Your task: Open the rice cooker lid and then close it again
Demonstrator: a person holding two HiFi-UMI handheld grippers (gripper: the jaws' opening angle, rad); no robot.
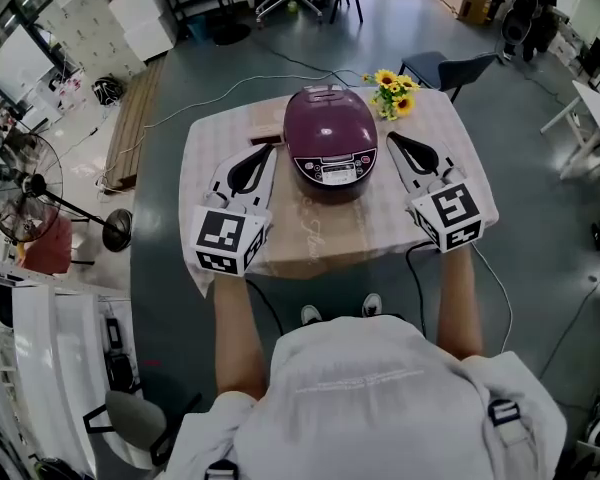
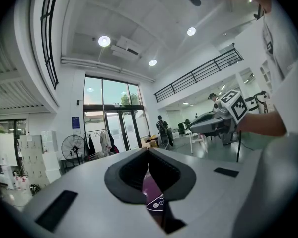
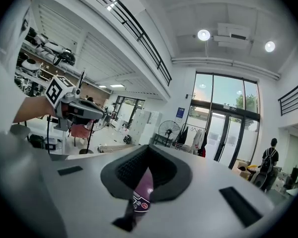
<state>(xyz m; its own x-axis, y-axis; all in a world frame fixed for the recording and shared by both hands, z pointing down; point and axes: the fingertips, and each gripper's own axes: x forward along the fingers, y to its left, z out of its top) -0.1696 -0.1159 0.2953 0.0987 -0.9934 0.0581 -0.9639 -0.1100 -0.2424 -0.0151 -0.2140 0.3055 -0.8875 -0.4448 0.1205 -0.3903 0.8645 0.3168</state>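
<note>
rice cooker (image 1: 330,133) sits with lid closed on the surface (image 1: 320,240); left gripper (image 1: 261,151) and right gripper (image 1: 393,140) flank it, jaws clenched empty

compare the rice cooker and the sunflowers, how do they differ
The rice cooker is maroon, the sunflowers yellow. The rice cooker is far bigger than the sunflowers. The rice cooker sits mid-table, the sunflowers by the far right corner. Both stand on the table.

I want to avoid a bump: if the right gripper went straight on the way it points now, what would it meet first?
Most likely the right flank of the rice cooker: the right gripper angles inward toward it. Depth is unclear, so it might slip past toward the sunflowers.
</note>
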